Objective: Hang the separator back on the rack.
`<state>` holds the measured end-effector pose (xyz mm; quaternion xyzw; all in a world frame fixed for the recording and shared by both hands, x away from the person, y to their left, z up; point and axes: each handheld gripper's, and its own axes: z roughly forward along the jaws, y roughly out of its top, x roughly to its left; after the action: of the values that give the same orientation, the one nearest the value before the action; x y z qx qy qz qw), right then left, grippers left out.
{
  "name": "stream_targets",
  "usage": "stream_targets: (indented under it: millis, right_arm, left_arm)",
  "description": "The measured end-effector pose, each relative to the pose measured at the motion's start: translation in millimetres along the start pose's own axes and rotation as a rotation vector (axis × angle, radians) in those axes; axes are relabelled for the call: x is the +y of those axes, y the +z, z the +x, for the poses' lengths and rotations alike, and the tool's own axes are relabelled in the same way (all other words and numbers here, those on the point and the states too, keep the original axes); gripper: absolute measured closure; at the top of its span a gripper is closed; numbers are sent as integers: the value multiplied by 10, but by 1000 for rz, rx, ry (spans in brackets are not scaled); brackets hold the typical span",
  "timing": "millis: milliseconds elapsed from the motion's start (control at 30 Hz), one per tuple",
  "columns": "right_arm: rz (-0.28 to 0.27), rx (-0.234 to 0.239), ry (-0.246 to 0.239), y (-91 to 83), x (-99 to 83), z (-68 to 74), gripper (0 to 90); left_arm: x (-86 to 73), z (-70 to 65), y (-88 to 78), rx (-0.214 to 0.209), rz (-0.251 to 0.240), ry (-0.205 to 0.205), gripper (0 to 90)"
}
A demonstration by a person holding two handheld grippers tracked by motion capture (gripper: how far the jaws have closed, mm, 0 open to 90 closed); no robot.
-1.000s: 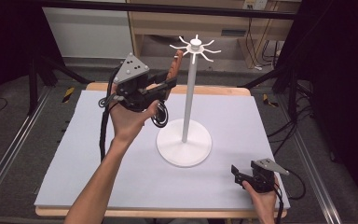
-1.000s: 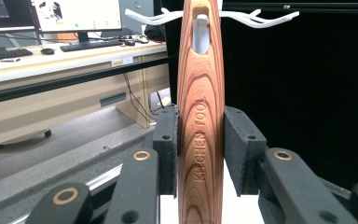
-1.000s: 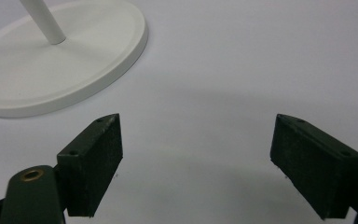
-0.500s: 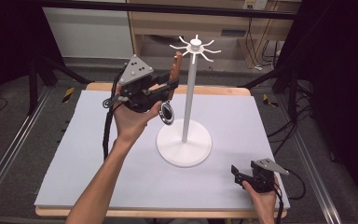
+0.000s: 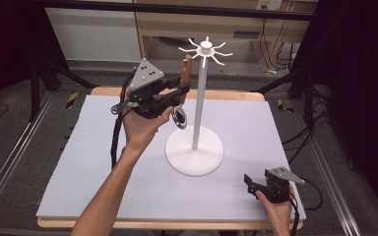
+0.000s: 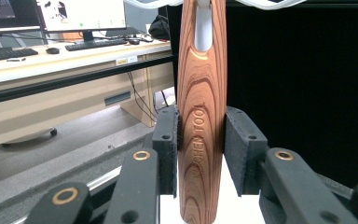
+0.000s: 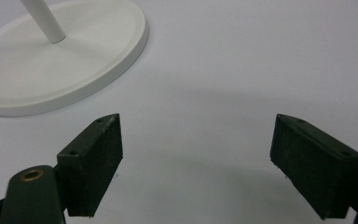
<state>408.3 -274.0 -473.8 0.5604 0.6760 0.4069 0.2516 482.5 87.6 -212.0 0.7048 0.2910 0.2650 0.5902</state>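
The table [image 5: 78, 172] carries a white stand [image 5: 195, 147] at its middle. The left gripper [image 5: 179, 91], raised left of the pole, has its jaws closed on a wooden utensil [image 6: 200, 130] hanging at the stand's hooks. The right gripper [image 5: 251, 182] rests near right, jaws wide open, empty.

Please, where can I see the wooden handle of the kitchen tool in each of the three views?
High view: wooden handle upper middle, at a hook, in the left gripper.
Left gripper view: centre, upright between the jaws.
Right gripper view: not in it.
Shared landmark: white stand.
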Motion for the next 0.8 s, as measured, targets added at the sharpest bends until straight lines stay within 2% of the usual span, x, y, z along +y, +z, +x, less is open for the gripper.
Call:
stream_targets:
  millis: [467, 800]
  right_arm:
    - [0, 5, 0, 3, 2, 6, 172]
    - [1, -1, -1, 3, -2, 0, 172]
  left_arm:
    - [-42, 26, -16, -3, 7, 7, 639]
    - [-213, 51, -150, -14, 18, 21, 602]
